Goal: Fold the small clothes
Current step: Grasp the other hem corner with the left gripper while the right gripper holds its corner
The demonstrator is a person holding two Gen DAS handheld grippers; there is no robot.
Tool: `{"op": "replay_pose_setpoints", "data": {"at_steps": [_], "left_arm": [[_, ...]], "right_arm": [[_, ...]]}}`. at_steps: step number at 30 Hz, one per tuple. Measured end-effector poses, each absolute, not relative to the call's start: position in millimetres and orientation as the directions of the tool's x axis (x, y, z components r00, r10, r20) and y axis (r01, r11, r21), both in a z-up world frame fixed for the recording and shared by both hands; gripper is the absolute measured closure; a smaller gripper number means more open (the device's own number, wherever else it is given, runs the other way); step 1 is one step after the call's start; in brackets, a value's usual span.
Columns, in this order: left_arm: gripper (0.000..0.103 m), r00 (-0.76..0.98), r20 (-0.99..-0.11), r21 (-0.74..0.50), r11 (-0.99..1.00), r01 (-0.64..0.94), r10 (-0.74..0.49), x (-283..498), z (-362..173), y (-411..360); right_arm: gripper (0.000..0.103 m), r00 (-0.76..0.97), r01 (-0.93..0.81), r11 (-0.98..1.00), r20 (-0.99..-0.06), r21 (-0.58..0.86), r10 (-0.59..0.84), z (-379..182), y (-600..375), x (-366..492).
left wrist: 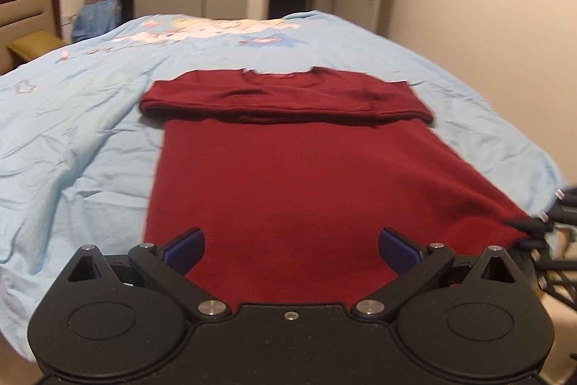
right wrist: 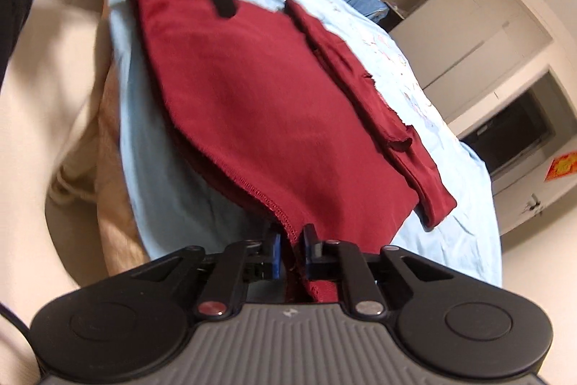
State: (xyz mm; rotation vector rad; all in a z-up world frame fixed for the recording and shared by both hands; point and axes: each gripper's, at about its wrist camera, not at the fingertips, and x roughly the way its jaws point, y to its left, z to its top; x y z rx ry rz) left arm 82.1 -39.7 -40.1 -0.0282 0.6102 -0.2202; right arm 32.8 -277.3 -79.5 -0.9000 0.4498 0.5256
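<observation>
My right gripper (right wrist: pixel 292 253) is clamped on the hem corner of the red shirt (right wrist: pixel 259 103). My left gripper (left wrist: pixel 291 249) hangs open over the hem's other end, gripping nothing. The shirt stretches lengthwise away from both across the blue bedspread (left wrist: pixel 72 132), its sleeves folded across the far end.

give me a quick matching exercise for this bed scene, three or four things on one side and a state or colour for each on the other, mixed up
Things:
1. left gripper
2. right gripper
3. red shirt
4. bedsheet

States:
a. light blue, wrinkled
b. sleeves folded across the top
c. jaws wide apart, nothing between the pads
d. shut on the hem corner

Pairs: 1-c, 2-d, 3-b, 4-a
</observation>
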Motion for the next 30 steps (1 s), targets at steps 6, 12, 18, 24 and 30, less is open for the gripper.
{"op": "replay_pose_setpoints", "data": {"at_steps": [6,12,18,24,30], "left_arm": [[0.001,0.789,-0.543,-0.098,0.955,0.279,-0.286,74.7,-42.4,-52.5],[0.001,0.780,-0.557,-0.048,0.949,0.312,-0.284,78.2,-48.5,-66.5],[0.001,0.781,-0.598,0.050,0.964,0.261,-0.180,90.6,-60.5,-66.7],[0.006,0.809,-0.584,0.159,0.969,0.190,-0.063,96.0,-65.2,-46.4],[0.011,0.819,-0.573,0.211,0.967,0.142,0.005,99.3,-63.7,-15.1]], "right_arm": [[0.090,0.782,-0.575,0.668,-0.558,-0.473,0.278,-47.4,-286.3,56.3],[0.091,0.777,-0.543,0.769,-0.549,-0.337,0.309,-23.6,-294.1,90.9],[0.091,0.764,-0.536,0.807,-0.549,-0.250,0.337,-12.6,-301.8,125.3],[0.090,0.757,-0.535,0.815,-0.554,-0.223,0.346,-12.6,-303.3,146.5],[0.090,0.748,-0.526,0.827,-0.571,-0.199,0.338,-19.9,-303.4,164.2]]}}
